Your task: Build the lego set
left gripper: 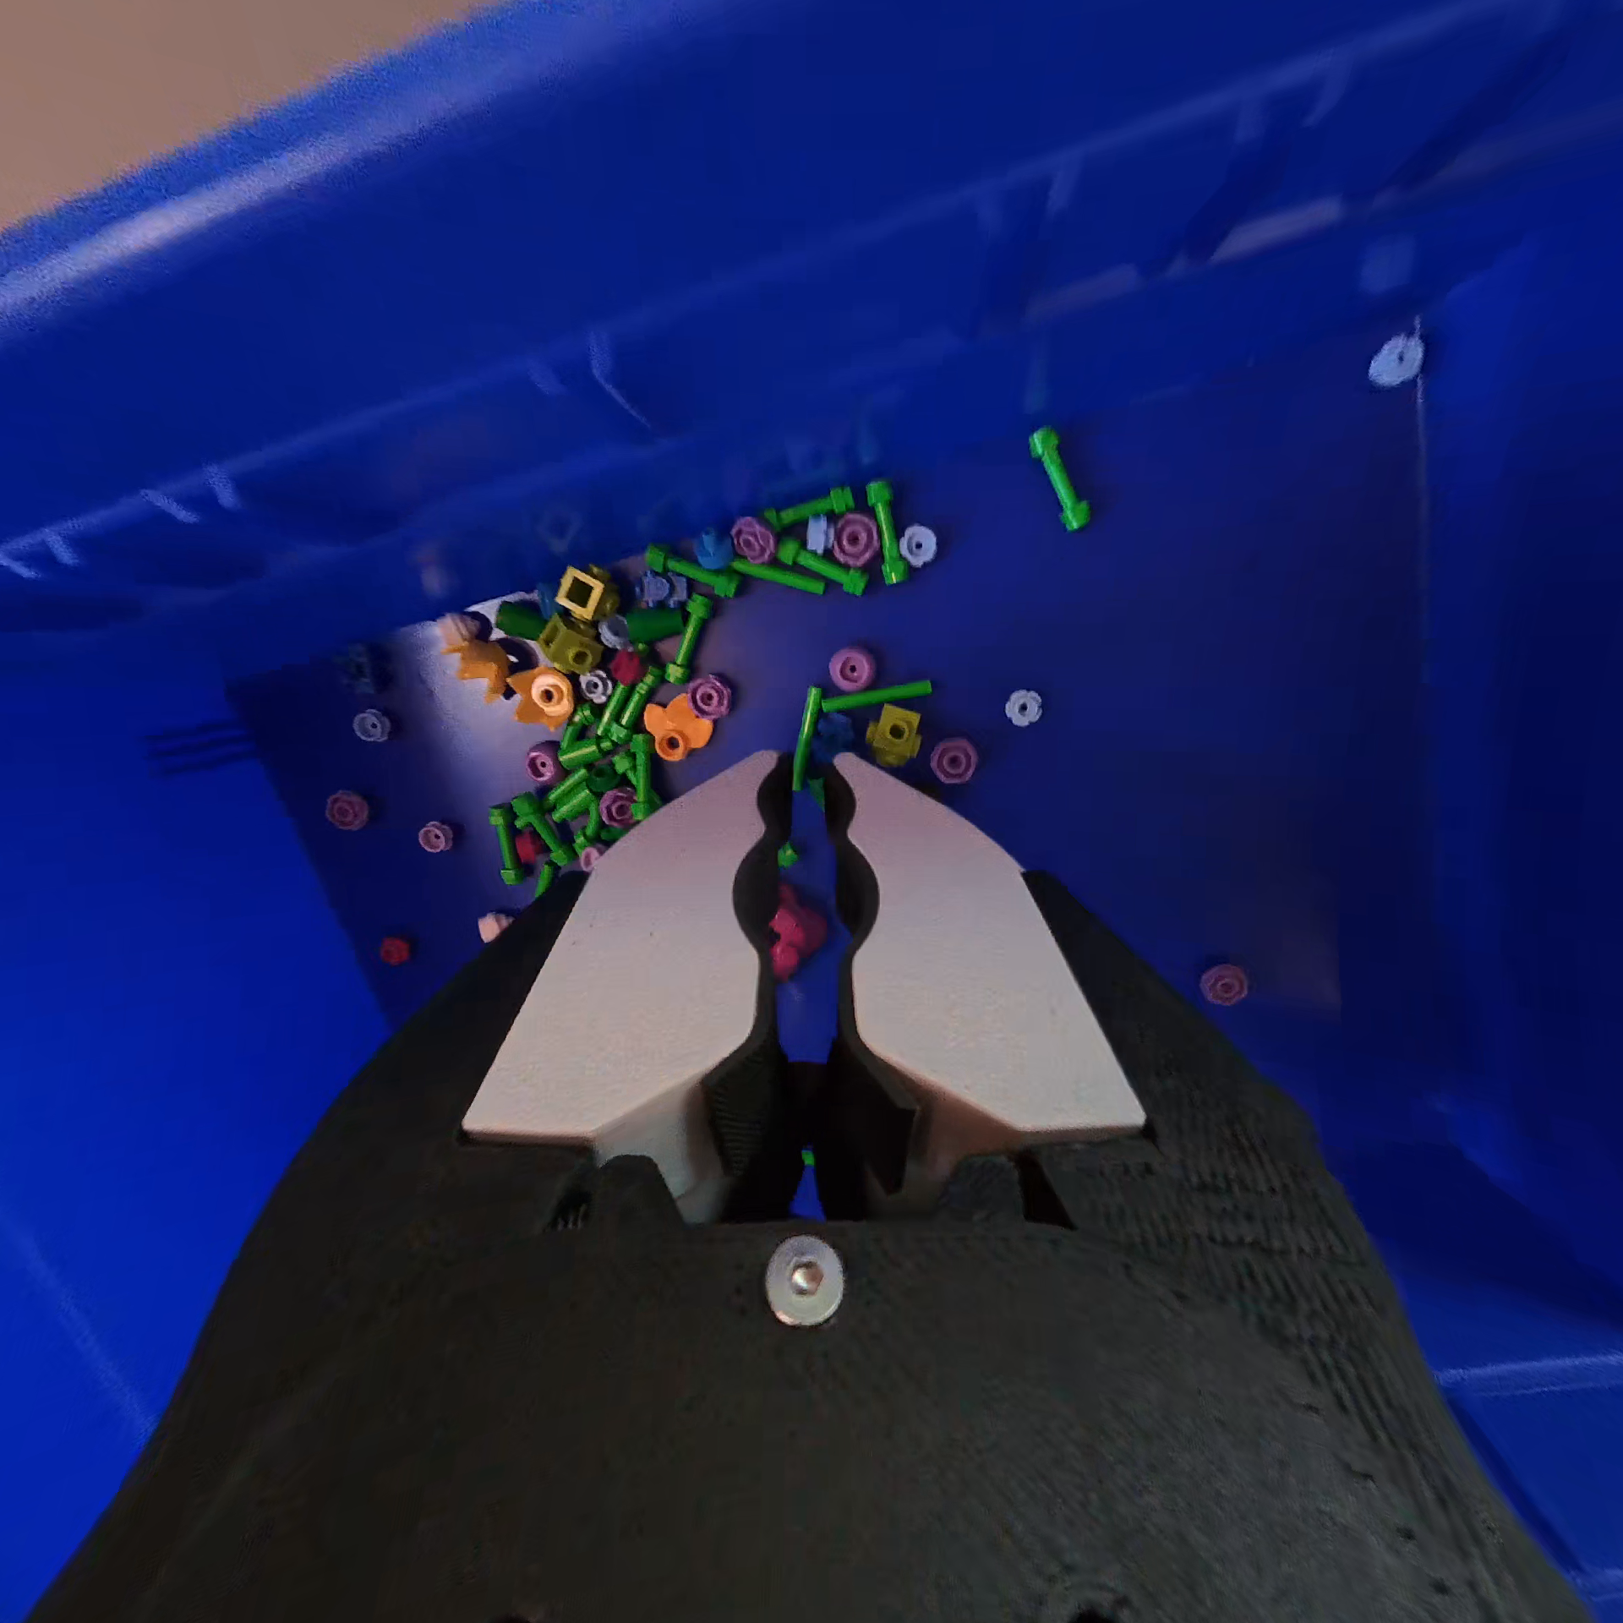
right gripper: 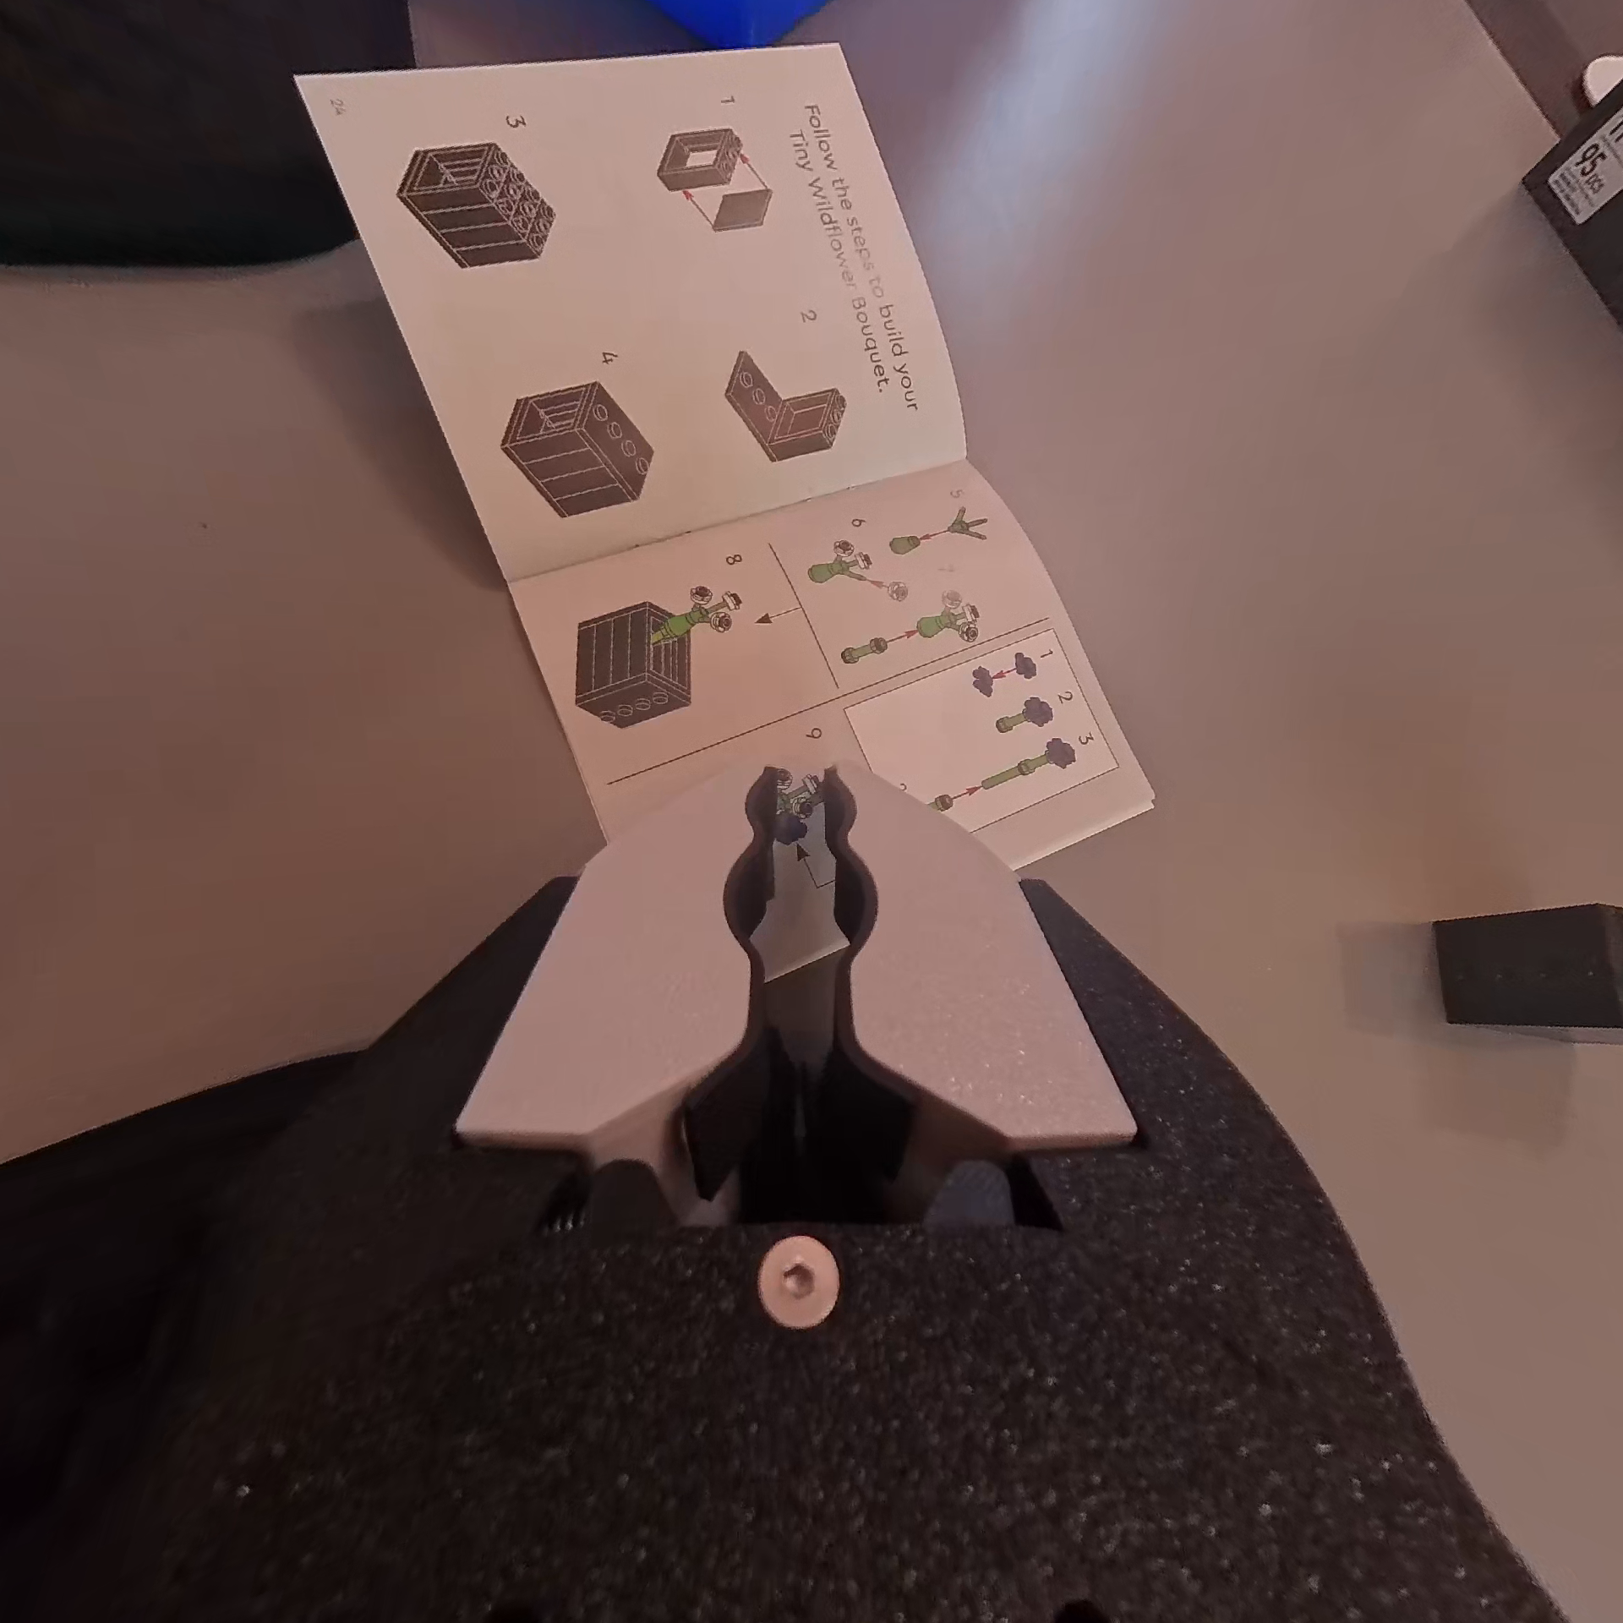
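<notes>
The left gripper (left gripper: 806, 768) reaches into a blue bin (left gripper: 878, 307) holding loose lego pieces (left gripper: 606, 703): many green stems, purple and pale round flowers, three orange blossoms, three yellow blocks. Its fingers (left gripper: 667, 922) stand a narrow gap apart with a green stem (left gripper: 804, 738) between the tips; I cannot tell whether they grip it. A pink flower (left gripper: 795, 935) lies beneath.

The right gripper (right gripper: 804, 777) hovers over an open instruction booklet (right gripper: 667, 369) printed with numbered steps and a heading, lying on the grey surface (right gripper: 1229, 527). Its fingers (right gripper: 650, 948) are nearly closed and empty. Two black blocks (right gripper: 1532, 975) sit to the right, the farther one labelled.
</notes>
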Demonstrator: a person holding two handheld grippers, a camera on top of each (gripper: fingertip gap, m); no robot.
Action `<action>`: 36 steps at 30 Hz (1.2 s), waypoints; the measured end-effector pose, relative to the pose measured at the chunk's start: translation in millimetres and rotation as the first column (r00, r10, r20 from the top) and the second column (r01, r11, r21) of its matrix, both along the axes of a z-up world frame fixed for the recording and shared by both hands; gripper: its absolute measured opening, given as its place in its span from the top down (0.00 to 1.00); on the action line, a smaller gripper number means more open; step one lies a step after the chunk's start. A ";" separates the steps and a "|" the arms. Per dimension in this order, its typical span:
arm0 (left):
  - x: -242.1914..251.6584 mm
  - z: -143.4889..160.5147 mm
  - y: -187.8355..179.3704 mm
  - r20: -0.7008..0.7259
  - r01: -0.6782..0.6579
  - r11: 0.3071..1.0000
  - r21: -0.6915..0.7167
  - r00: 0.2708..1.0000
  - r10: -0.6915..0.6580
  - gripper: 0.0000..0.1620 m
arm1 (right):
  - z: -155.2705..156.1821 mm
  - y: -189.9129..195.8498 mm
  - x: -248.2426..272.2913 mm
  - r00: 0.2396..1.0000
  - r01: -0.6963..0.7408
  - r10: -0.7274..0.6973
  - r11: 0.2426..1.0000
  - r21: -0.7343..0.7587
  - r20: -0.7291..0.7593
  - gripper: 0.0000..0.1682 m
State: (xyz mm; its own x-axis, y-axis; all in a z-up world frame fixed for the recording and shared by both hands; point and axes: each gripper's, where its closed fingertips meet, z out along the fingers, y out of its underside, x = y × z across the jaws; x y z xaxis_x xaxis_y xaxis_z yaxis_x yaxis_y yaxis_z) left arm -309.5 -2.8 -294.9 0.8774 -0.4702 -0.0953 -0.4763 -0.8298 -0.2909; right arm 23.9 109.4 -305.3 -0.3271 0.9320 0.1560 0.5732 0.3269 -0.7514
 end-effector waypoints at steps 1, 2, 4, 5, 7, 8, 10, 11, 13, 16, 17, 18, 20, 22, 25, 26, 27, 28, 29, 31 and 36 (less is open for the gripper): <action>-0.5 -2.3 -2.8 -0.010 0.011 1.000 -0.018 1.000 -0.011 0.95 | 0.1 0.2 -0.1 1.000 0.002 -0.002 1.000 -0.001 0.000 0.94; -0.3 -3.8 -4.6 -0.013 0.019 0.999 -0.025 1.000 -0.019 0.95 | 0.1 0.3 -0.1 1.000 0.003 -0.003 1.000 -0.002 0.000 0.94; 1.4 -5.2 -5.1 -0.003 0.028 0.999 -0.019 1.000 -0.028 0.94 | 0.1 0.5 -0.1 1.000 0.004 -0.004 1.000 -0.003 0.000 0.93; 2.3 -5.5 -4.7 0.005 0.031 0.999 -0.012 1.000 -0.031 0.92 | 0.1 0.5 -0.1 1.000 0.004 -0.004 1.000 -0.004 0.001 0.93; 5.1 -6.2 -4.9 0.022 0.045 0.999 -0.007 0.999 -0.044 0.91 | 0.0 0.7 -0.2 1.000 0.006 -0.006 1.000 -0.007 0.001 0.93; 6.5 -6.7 -5.4 0.030 0.052 0.999 -0.008 0.998 -0.052 0.90 | 0.0 0.9 -0.2 1.000 0.007 -0.007 1.000 -0.007 0.001 0.93; 5.1 -7.4 -3.8 0.015 0.057 0.998 0.000 0.998 -0.057 0.89 | 0.0 1.0 -0.2 1.000 0.007 -0.007 1.000 -0.008 0.001 0.93; 4.4 -7.3 -2.4 0.007 0.063 0.998 0.008 0.998 -0.063 0.90 | 0.0 1.0 -0.2 1.000 0.008 -0.007 1.000 -0.009 0.001 0.93; 9.1 -7.4 -0.8 0.033 0.082 0.996 0.019 0.996 -0.083 0.90 | 0.0 1.0 -0.1 1.000 0.008 -0.008 1.000 -0.010 0.001 0.93; 11.4 -7.9 1.0 0.055 0.074 0.997 0.020 0.996 -0.076 0.91 | 0.0 1.1 -0.1 1.000 0.009 -0.009 1.000 -0.010 0.001 0.93; 11.3 -7.9 0.8 0.056 0.074 0.997 0.017 0.996 -0.075 0.91 | 0.1 1.1 0.0 1.000 0.009 -0.009 1.000 -0.009 0.000 0.93; 11.5 -7.9 0.2 0.058 0.074 0.997 0.013 0.996 -0.074 0.92 | 0.1 1.2 -0.1 1.000 0.010 -0.010 1.000 -0.009 0.000 0.92; 10.4 -7.8 -1.7 0.049 0.073 0.997 0.004 0.996 -0.073 0.91 | 0.1 1.2 0.0 1.000 0.010 -0.010 1.000 -0.008 0.000 0.92; 9.3 -8.1 -4.1 0.038 0.080 0.997 0.000 0.996 -0.080 0.92 | 0.1 1.2 0.0 1.000 0.010 -0.010 1.000 -0.006 -0.001 0.92; 10.0 -9.4 -7.2 0.026 0.096 0.995 -0.014 0.995 -0.096 0.91 | 0.2 1.2 0.1 1.000 0.010 -0.010 1.000 -0.002 -0.003 0.92; 10.8 -9.8 -7.6 0.025 0.101 0.995 -0.017 0.995 -0.100 0.91 | 0.3 1.2 0.1 1.000 0.010 -0.010 1.000 -0.001 -0.003 0.92; 11.5 -9.7 -7.3 0.026 0.105 0.994 -0.016 0.994 -0.105 0.91 | 0.3 1.1 0.1 1.000 0.010 -0.010 1.000 0.001 -0.004 0.92; 11.4 -9.8 -7.0 0.022 0.109 0.994 -0.017 0.994 -0.108 0.92 | 0.3 1.1 0.2 1.000 0.010 -0.010 1.000 0.003 -0.005 0.92; 10.4 -9.8 -5.8 0.015 0.108 0.994 -0.013 0.994 -0.108 0.94 | 0.3 1.1 0.2 1.000 0.010 -0.010 1.000 0.005 -0.006 0.92; 9.7 -9.9 -5.2 0.015 0.103 0.995 -0.015 0.995 -0.103 0.94 | 0.5 1.2 0.3 1.000 0.010 -0.010 1.000 0.013 -0.008 0.92; 8.7 13.5 1.5 -0.006 0.033 0.994 0.106 0.999 -0.032 0.95 | 5.4 6.7 -1.0 0.998 0.041 -0.036 0.995 0.089 -0.054 0.81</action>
State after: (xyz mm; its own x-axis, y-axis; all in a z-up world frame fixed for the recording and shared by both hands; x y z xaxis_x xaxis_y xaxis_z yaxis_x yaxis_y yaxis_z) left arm -300.7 -1.3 -281.5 0.8613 -0.4853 -0.1505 -0.5039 -0.7783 -0.3745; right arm 22.8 116.1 -299.9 -0.2804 0.9251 0.2559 0.5471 0.3731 -0.7493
